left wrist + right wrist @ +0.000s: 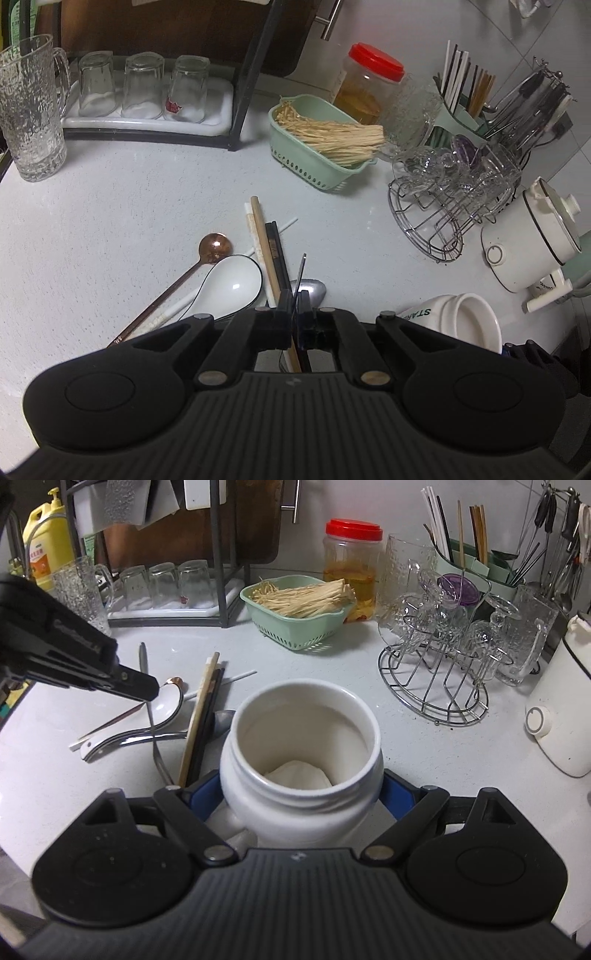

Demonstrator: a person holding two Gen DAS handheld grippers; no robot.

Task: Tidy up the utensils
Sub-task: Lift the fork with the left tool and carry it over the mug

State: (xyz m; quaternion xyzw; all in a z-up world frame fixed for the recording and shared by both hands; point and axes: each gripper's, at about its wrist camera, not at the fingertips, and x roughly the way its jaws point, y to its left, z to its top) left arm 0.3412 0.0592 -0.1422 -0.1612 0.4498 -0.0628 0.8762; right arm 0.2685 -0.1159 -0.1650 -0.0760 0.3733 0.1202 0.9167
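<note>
My left gripper (295, 301) (149, 690) is shut on a thin steel utensil (301, 271) (144, 661), which stands edge-on above the pile. Under it on the counter lie a white ceramic spoon (232, 284) (168, 705), a copper spoon (215, 244), wooden and black chopsticks (267, 243) (205, 701) and a steel spoon (314, 290) (224, 717). My right gripper (301, 792) is shut on a white mug (301, 738) (469, 321). Its blue pads (202, 794) press on both sides, and the mug's mouth tilts toward the camera.
A green basket (314, 166) of pale sticks sits behind the pile, with a red-lidded jar (351, 561) beyond. A wire glass rack (436, 679), a chopstick holder (469, 561) and a white cooker (532, 236) crowd the right. A glass pitcher (29, 110) and a tray of upturned glasses (147, 118) stand left.
</note>
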